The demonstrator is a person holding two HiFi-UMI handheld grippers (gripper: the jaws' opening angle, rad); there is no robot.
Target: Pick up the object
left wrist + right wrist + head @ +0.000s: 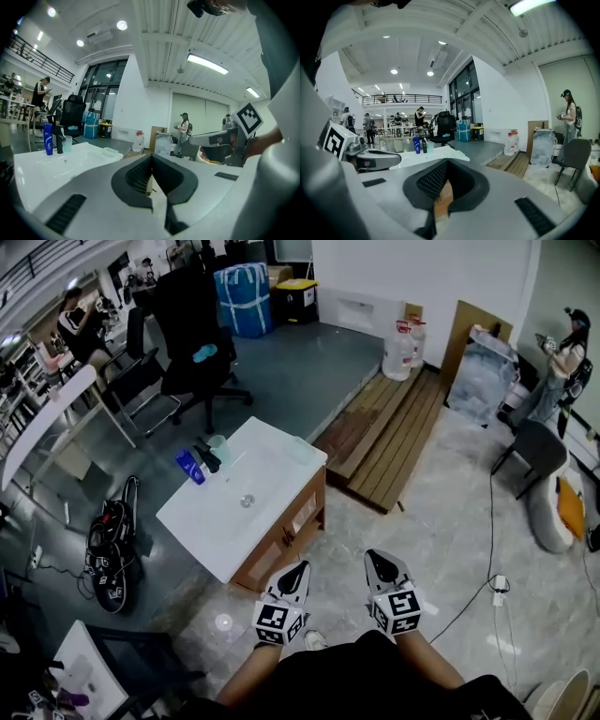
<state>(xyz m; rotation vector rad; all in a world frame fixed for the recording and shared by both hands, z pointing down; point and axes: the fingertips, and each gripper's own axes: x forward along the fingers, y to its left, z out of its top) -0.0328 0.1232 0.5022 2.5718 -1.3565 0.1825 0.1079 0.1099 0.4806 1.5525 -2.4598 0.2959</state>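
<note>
A white sink top [211, 521] on a wooden cabinet carries a blue bottle [190, 467], a black faucet [207, 458], a clear cup [219, 447] and a small clear tray [302, 450]. Both grippers hover near the cabinet's front corner, well short of these items. My left gripper [299, 570] is shut with nothing between its jaws. My right gripper [379, 561] is likewise shut and holds nothing. The left gripper view shows the blue bottle [48, 139] and cup [67, 143] far left beyond the shut left gripper [151, 161]. In the right gripper view, the blue bottle [416, 145] stands far off beyond the right gripper [446, 168].
A black office chair [192, 334] and a blue bag [242, 298] stand behind the sink. A wooden platform [394, 427] with water jugs [398, 352] lies to the right. A black bag [112, 540] sits on the floor left; a cable [489, 549] runs right. A person [562, 362] stands far right.
</note>
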